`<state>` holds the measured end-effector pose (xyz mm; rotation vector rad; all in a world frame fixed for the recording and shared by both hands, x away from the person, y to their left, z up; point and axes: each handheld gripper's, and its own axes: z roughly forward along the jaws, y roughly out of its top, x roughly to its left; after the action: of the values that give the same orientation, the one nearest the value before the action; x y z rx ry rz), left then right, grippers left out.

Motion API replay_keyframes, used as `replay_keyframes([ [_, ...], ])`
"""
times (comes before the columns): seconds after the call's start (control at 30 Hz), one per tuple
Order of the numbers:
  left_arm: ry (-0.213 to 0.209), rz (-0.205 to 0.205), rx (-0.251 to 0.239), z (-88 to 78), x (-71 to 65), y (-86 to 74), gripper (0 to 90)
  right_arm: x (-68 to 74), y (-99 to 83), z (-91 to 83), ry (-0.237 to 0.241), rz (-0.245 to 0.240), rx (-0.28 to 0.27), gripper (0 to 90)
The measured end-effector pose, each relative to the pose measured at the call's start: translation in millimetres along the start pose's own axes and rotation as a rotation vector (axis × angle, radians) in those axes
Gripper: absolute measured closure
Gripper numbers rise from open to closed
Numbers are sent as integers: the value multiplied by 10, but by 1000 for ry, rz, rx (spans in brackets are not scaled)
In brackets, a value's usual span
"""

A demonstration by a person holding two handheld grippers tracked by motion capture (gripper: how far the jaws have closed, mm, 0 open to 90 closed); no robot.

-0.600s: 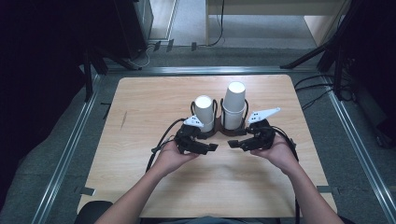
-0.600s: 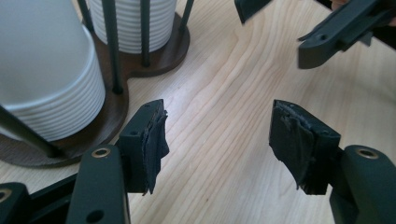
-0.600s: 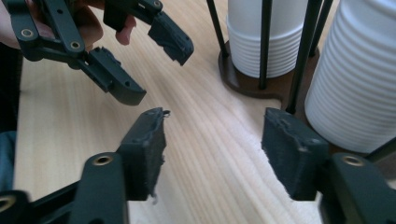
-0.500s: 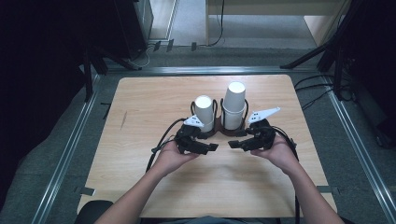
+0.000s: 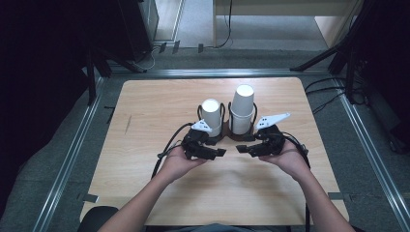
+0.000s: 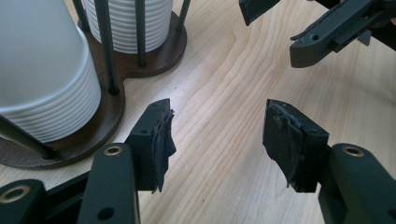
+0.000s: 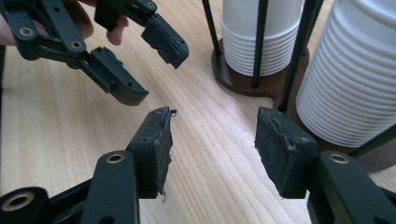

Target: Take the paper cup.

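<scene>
Light wood table (image 5: 145,193), rounded corners, grain running lengthwise; one short dark streak (image 5: 128,124) on its left half.
Metal rail (image 5: 72,154) along the table's left edge, another (image 5: 208,72) along its far edge, a third (image 5: 372,159) on its right.
Grey floor (image 5: 43,193) all round the table.
Black stand legs (image 5: 92,72) off the far left corner; more stand legs (image 5: 338,53) off the far right corner.
Loose black cables (image 5: 329,94) on the floor just right of the table.
Dark cabinet (image 5: 140,24) beyond the far edge; pale wooden furniture (image 5: 333,19) beyond it to the right.
Dark seat (image 5: 96,217) at the near left corner.
</scene>
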<state>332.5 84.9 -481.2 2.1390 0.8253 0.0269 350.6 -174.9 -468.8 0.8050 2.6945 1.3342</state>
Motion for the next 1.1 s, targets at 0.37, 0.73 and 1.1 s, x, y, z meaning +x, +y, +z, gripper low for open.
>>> replay_keyframes([
  [0.37, -1, 4, 14, 27, -31, 9, 464, -38, -16, -57, 14, 21, 13, 485],
  [0.73, 27, 22, 8, 108, -87, 87, 552, -89, -39, -154, -14, 33, 25, 444],
  [1.1, 96, -19, -15, 224, -159, 257, 635, -102, -7, -262, -47, 59, -6, 494],
])
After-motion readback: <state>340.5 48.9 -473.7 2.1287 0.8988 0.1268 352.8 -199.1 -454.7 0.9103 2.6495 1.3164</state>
